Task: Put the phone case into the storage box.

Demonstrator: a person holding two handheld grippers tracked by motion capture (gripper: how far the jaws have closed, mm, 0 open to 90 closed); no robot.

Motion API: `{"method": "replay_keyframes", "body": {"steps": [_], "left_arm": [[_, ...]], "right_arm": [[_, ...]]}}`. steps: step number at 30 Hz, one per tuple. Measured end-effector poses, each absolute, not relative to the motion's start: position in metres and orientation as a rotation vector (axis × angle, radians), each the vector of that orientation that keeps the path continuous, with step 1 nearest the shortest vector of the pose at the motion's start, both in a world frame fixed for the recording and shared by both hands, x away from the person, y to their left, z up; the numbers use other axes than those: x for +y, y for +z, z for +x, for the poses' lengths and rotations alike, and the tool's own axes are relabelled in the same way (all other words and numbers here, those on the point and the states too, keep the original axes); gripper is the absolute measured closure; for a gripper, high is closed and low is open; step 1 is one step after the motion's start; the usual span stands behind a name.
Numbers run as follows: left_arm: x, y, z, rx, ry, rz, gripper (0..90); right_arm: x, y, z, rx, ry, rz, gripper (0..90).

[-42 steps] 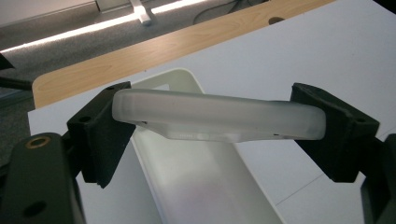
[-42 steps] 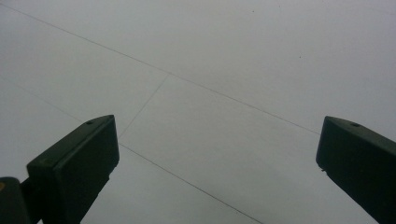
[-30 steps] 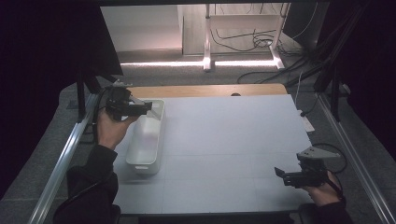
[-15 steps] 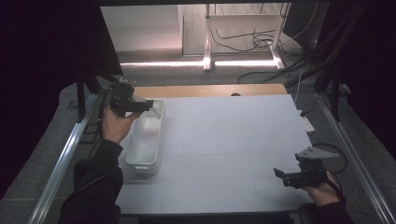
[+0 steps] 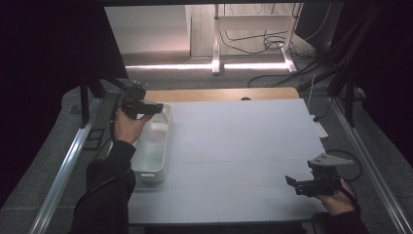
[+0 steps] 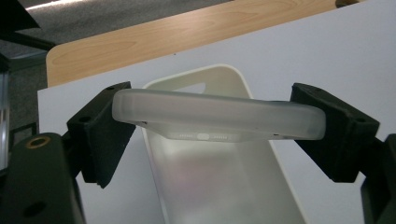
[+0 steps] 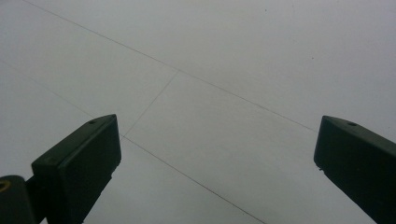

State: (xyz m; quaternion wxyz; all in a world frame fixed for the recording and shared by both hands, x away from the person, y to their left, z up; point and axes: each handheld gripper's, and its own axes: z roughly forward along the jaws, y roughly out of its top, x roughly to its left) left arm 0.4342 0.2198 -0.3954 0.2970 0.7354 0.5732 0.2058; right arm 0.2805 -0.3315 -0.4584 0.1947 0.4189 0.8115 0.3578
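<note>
My left gripper (image 6: 219, 129) is shut on a translucent, frosted phone case (image 6: 219, 112), one black jaw pressing on each end of it. It hangs over the far end of a long white bin (image 6: 224, 71) with a handle slot in its end wall. From the high view the left gripper (image 5: 157, 107) points right across the bin (image 5: 146, 174) at the table's left side. At the table's near right corner my right gripper (image 5: 291, 181) stands open, and between its jaws (image 7: 215, 154) lies bare white tabletop.
The white table surface (image 5: 238, 146) spreads wide between the bin and the right hand. A wooden strip (image 5: 219, 94) runs along its far edge. Metal rails (image 5: 63, 165) flank both sides, and cables lie on the floor beyond.
The left hand has shifted a little along the bin toward its far end and slightly lower, still gripping the case. The right hand has stayed put.
</note>
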Motion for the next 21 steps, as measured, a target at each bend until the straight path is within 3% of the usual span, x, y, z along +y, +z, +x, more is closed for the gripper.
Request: {"method": "replay_keyframes", "body": {"steps": [21], "left_arm": [[0.208, -0.412, 0.466, 1.594, 0.538, 2.016, 17.2]], "right_arm": [[-0.331, -0.459, 0.280, 2.288, 1.004, 1.171, 0.6]]}}
